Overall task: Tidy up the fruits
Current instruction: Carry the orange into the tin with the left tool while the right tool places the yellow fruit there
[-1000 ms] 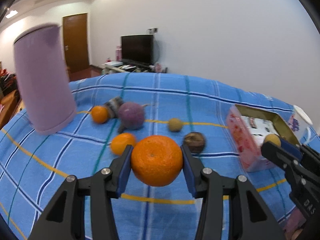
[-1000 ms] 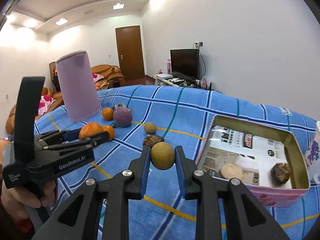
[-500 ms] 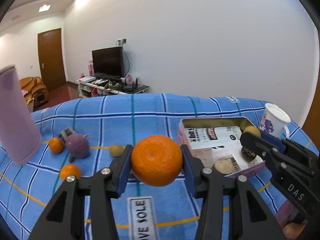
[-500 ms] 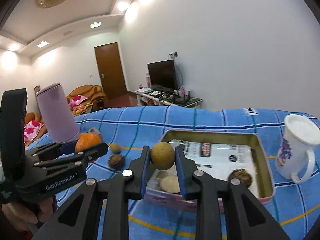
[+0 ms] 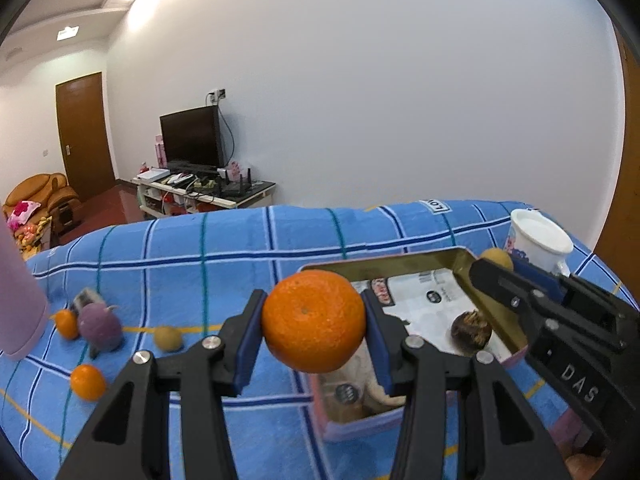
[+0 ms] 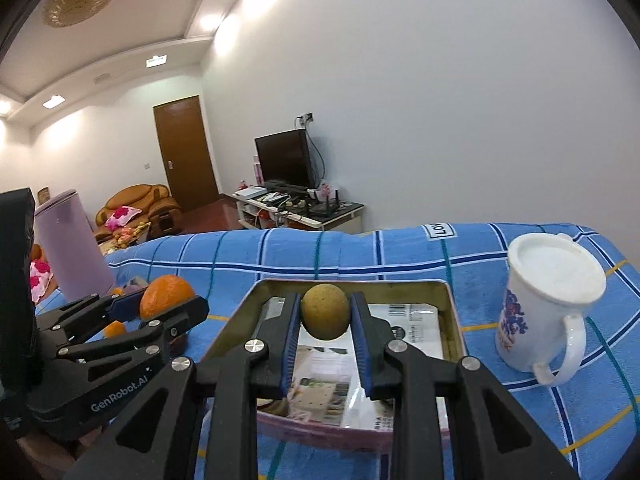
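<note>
Big orange (image 5: 313,321) is pinched between the blue pads of the left gripper (image 5: 313,330), held in the air at the near-left corner of the tin box (image 5: 404,262). Right gripper (image 6: 325,322) has its jaws clamped on a small yellow-brown fruit (image 6: 325,317), held above the tin's inside, near its far wall.

Tin is a rectangular metal box with a pink outside wall, lined with printed paper. Inside it: a dark brown wrinkled fruit (image 5: 471,329) by the right wall, and something pale near the front, mostly hidden behind the left gripper's fingers.

Both grippers are near each other; each shows in the other's view, the left one to the left of the tin, the right one over its right side.

Everything sits on a blue checked cloth (image 5: 224,256). On the cloth left of the tin: a purple round fruit (image 5: 99,327), two small oranges (image 5: 87,381), a small yellow-brown fruit (image 5: 168,338). A tall lilac cup (image 6: 74,246) stands at the far left. A white mug (image 6: 546,304) with a printed pattern stands right of the tin, upright, apart from it.
</note>
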A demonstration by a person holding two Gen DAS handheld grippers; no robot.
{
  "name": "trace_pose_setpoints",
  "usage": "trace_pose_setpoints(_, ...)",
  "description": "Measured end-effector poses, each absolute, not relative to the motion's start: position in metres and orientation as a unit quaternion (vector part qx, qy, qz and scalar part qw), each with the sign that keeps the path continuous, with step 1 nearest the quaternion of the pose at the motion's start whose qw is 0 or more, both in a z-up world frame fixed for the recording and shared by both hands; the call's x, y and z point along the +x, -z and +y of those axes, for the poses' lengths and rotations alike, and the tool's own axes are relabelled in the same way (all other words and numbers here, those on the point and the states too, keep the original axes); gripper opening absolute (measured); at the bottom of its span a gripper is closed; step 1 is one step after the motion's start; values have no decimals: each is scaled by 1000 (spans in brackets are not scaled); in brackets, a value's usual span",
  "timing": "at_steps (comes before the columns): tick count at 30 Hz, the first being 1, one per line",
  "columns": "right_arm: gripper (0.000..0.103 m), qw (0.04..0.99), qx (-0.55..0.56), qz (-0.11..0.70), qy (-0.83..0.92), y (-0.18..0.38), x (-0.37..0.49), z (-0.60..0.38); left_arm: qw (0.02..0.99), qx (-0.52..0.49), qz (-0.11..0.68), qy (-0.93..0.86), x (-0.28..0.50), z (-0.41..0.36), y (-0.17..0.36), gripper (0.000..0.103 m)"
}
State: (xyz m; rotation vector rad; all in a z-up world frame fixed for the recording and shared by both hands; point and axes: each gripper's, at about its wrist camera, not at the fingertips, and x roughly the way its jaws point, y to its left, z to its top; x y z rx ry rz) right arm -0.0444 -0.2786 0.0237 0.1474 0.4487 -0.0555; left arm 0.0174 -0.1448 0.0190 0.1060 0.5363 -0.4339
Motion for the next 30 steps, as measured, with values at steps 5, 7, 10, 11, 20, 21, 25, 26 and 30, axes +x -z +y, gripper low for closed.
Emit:
trace_pose_setpoints(5,27,973,55,220,50,-23,-44,-282,937,52,268,219,24,-164,-12,49)
trace_pose_setpoints(7,27,972,51,221,57,-23,-42,-284,935,54,273,219,27,-171,-8,49)
trace_pose_setpoints(10,27,969,57,229,66,-20,-38,-290,933,54,277,222,30,-178,-4,49)
trace_pose_setpoints(11,27,969,58,231,68,-19,-38,-292,933,55,278,222,30,-181,-3,49)
trace_pose_setpoints(20,27,960,70,260,79,-8,-26,-303,931,59,285,219,33,-189,5,49)
trace_pose_setpoints(21,27,959,70,262,79,-8,-25,-304,931,60,286,220,33,-190,6,49)
trace_pose_setpoints(25,27,958,64,269,82,-7,-21,-305,928,63,289,226,36,-192,7,49)
trace_pose_setpoints(26,27,957,64,271,83,-6,-20,-305,928,64,290,227,37,-193,6,49)
trace_pose_setpoints(30,27,955,65,278,84,-5,-17,-305,925,60,296,230,39,-193,7,49)
